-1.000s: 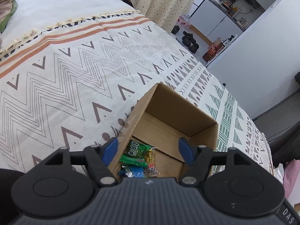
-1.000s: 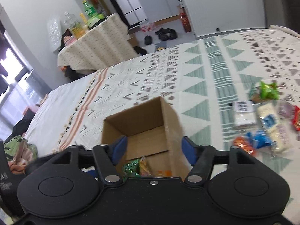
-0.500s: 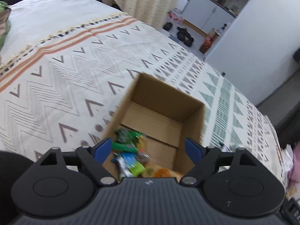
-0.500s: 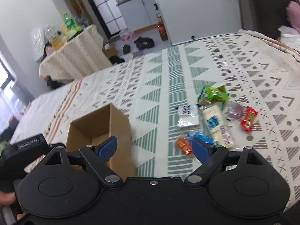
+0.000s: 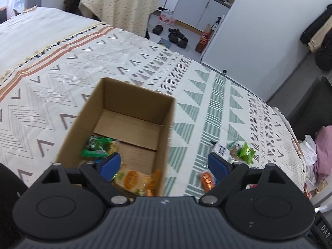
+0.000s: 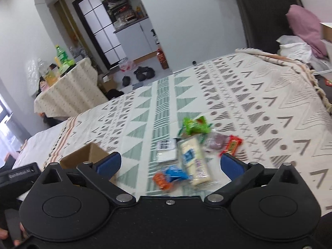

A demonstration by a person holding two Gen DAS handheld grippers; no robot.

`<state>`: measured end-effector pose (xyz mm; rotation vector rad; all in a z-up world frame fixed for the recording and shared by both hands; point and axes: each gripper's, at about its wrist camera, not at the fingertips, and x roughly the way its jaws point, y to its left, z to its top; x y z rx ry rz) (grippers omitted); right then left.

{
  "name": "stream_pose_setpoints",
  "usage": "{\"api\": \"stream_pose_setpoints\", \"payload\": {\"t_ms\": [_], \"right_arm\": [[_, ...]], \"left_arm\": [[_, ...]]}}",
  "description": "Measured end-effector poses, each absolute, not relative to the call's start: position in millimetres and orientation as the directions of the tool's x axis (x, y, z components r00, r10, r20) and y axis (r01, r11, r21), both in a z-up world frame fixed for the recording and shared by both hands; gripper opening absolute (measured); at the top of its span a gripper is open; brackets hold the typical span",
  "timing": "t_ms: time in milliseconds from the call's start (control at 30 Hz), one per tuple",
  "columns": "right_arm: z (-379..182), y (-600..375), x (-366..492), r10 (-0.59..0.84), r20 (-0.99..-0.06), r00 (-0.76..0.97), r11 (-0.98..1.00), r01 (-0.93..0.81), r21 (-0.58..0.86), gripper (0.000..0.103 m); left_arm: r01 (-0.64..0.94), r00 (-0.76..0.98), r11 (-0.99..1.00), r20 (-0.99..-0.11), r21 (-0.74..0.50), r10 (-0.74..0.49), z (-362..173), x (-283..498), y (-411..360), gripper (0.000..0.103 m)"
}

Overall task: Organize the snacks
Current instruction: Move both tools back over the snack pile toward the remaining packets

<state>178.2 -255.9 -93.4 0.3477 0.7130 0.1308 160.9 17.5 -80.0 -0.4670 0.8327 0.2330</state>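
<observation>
The brown cardboard box (image 5: 132, 122) holds shiny snack packets (image 5: 97, 147) at its 7 o'clock corner. Both the left tool (image 5: 164, 164) and right tool (image 6: 169, 164) have just been opening and stand wide, empty. Crinkly wrappers (image 6: 193, 155) lie on the patterned bedspread (image 6: 259, 103).

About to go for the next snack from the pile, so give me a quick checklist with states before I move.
1. Right tool open, nothing in it: ok; jaws have just been opening.
2. Left tool open, nothing in it: ok; also just been opening.
3. Box upright, open, floor space free: ok.
4. Snacks left on the bed: ok, pile ahead of the right tool.
5. Pile clear of box: ok.
6. Single snack separable: cannot tell, packets overlap and are blurred.
</observation>
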Motion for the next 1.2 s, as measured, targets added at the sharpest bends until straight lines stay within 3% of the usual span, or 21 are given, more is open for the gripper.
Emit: {"api": "stream_pose_setpoints", "payload": {"t_ms": [267, 667, 800, 1000, 1200], "right_arm": [[-112, -299, 172, 0.205, -0.616, 0.761, 0.918, 0.068, 0.390, 0.103], [-138, -320, 188, 0.290, -0.617, 0.732, 0.858, 0.087, 0.506, 0.103], [-148, -326, 197, 0.285, -0.634, 0.719, 0.847, 0.121, 0.518, 0.100], [-162, -330, 214, 0.279, -0.651, 0.706, 0.836, 0.155, 0.526, 0.081], [-174, -331, 231, 0.290, -0.677, 0.676, 0.832, 0.171, 0.527, 0.071]], "left_arm": [[-0.324, 0.651, 0.903, -0.759, -0.282, -0.003, -83, 171, -26, 0.091], [-0.283, 0.602, 0.924, -0.797, -0.258, -0.039, -120, 199, -77, 0.088], [-0.290, 0.591, 0.918, -0.805, -0.269, -0.050, -131, 212, -86, 0.075], [-0.312, 0.553, 0.899, -0.828, -0.306, -0.090, -149, 233, -96, 0.053], [-0.341, 0.510, 0.880, -0.851, -0.330, -0.122, -170, 253, -102, 0.045]]}}
